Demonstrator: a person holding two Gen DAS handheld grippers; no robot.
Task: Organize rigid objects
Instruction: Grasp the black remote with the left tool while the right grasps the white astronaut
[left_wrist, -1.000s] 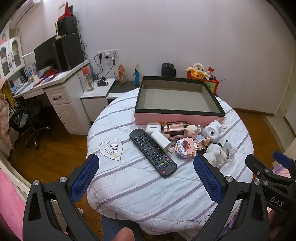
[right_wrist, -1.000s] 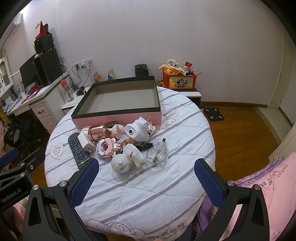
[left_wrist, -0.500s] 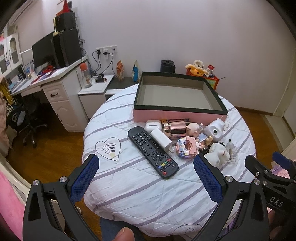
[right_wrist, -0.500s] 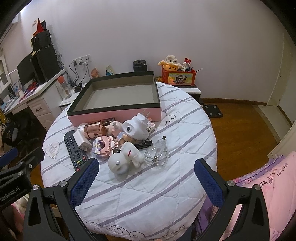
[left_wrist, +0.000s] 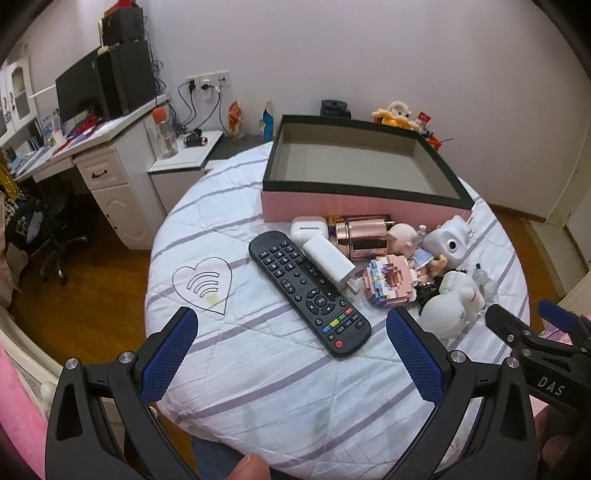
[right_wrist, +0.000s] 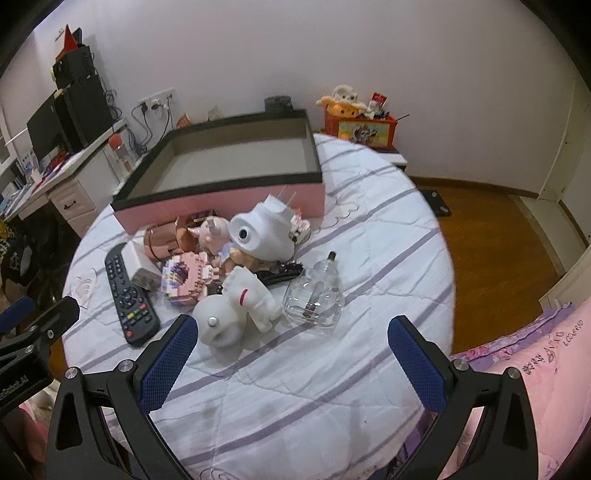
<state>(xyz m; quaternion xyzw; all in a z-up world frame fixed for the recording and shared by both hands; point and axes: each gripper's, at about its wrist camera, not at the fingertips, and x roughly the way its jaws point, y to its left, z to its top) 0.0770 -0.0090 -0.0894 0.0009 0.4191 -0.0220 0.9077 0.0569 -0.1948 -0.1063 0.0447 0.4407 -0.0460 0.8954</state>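
Left tool (left_wrist: 291, 345) wide open, empty; long black plastic remote (left_wrist: 308, 291) ahead. Right tool (right_wrist: 291, 345) wide, empty; only its view shows clear glass bottle (right_wrist: 314, 293) whole.

Home bedroom, pink bedding (right_wrist: 535, 354) at the edge, round bench (left_wrist: 280, 373) under a striped quilt, white desk (left_wrist: 107, 155) with monitor (left_wrist: 79, 94), wood floor (right_wrist: 491, 236), toy box (right_wrist: 364, 127) with plush toys by the wall
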